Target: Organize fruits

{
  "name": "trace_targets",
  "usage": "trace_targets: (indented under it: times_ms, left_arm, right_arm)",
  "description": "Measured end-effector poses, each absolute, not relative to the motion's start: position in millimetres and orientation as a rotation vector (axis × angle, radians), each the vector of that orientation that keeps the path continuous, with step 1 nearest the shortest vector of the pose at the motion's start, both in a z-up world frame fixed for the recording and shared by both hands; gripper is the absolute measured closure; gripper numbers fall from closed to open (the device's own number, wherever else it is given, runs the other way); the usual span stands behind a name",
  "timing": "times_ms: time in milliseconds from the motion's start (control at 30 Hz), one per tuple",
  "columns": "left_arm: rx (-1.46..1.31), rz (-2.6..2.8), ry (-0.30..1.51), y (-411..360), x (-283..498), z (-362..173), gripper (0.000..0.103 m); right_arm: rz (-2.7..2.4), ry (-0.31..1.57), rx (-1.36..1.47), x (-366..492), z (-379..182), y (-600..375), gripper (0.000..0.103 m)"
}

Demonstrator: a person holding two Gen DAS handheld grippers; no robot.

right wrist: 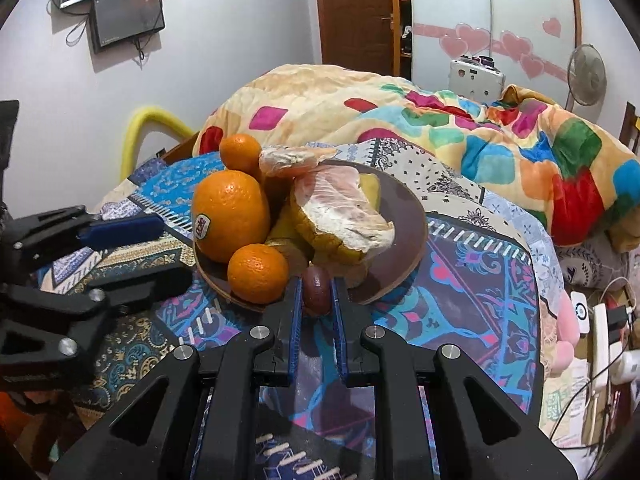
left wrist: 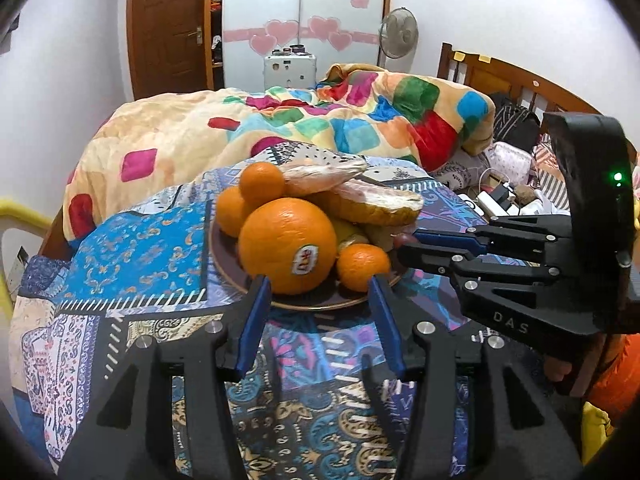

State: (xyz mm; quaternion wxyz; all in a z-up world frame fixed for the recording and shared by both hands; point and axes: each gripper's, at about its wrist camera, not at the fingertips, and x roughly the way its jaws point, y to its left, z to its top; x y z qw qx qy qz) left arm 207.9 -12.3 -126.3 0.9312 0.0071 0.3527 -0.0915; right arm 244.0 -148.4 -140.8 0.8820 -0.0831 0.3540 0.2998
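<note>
A brown plate (left wrist: 304,300) (right wrist: 404,216) sits on a patterned cloth on the bed. It holds a big stickered orange (left wrist: 287,245) (right wrist: 230,214), small oranges (left wrist: 362,266) (right wrist: 257,273), pomelo wedges (left wrist: 376,204) (right wrist: 344,216) and a banana. My left gripper (left wrist: 316,292) is open in front of the plate's near edge, level with the big orange. My right gripper (right wrist: 316,292) is shut on a small dark red fruit (right wrist: 316,286) at the plate's rim; it also shows in the left wrist view (left wrist: 408,240).
A colourful checked blanket (left wrist: 320,120) is heaped behind the plate. Chargers and cables (right wrist: 600,332) lie to the right of the cloth. A wooden headboard (left wrist: 500,76), a fan and wardrobe doors stand behind.
</note>
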Motion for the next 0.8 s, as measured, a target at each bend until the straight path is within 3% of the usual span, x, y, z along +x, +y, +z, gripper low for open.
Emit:
trace_targets:
  times_ms: [167, 300, 433, 800]
  left_arm:
    - [-0.001, -0.183, 0.721, -6.4, 208.9, -130.2, 0.053]
    - [-0.007, -0.187, 0.721, -5.6, 207.6, -132.1, 0.053]
    - [-0.01, -0.182, 0.711, -3.9, 201.6, -127.4, 0.053]
    - [-0.019, -0.135, 0.518, -3.9, 141.8, -54.2, 0.053]
  right_arm:
    - [0.625, 0.758, -0.174, 246.6, -142.6, -147.3, 0.089]
    - [0.623, 0.754, -0.179, 246.4, -142.1, -147.4, 0.079]
    - [0.622, 0.745, -0.18, 244.4, -139.6, -147.4, 0.078]
    - [0.587, 0.545, -0.122, 180.7, -65.5, -177.3, 0.078]
